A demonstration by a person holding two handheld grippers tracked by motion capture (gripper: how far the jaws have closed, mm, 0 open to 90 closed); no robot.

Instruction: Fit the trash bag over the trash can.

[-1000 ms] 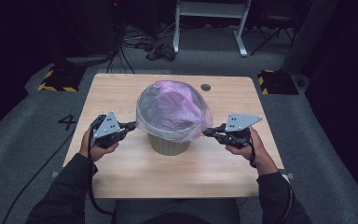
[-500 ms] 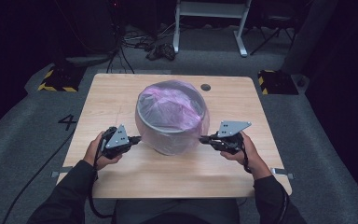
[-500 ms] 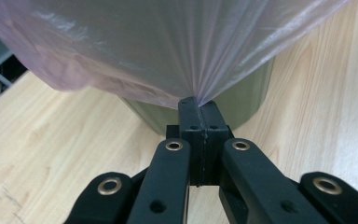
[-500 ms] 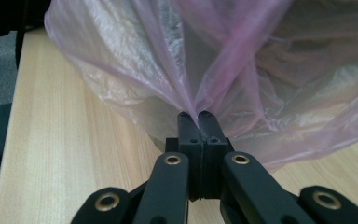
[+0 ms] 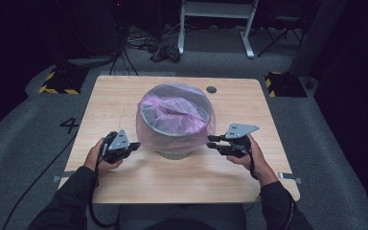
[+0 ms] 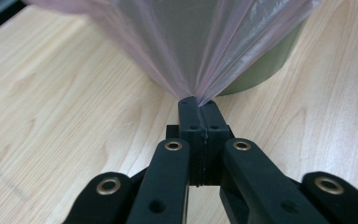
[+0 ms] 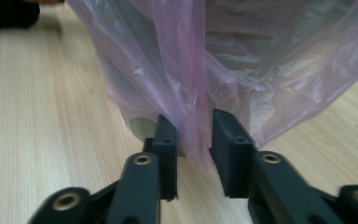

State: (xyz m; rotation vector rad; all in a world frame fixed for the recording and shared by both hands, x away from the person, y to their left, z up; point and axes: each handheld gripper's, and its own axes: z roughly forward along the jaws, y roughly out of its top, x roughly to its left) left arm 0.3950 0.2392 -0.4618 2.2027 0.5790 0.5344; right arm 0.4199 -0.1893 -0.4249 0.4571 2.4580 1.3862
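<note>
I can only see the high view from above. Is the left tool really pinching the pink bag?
Observer: Yes. In the left gripper view, the left tool pinches a gathered pleat of the pink bag, though its jaws have just been opening slightly.
Operator: And the other one?
Observer: The right tool has just been opening. Its pads stand apart, with the bag hanging loose between them.
Operator: What colour is the bin?
Observer: Up close, the bin shows an olive-green wall below the bag's hem.

I see a wooden tabletop with a small dark round grommet, grey floor marked with a number four, tangled cables and white frame legs behind.
</note>
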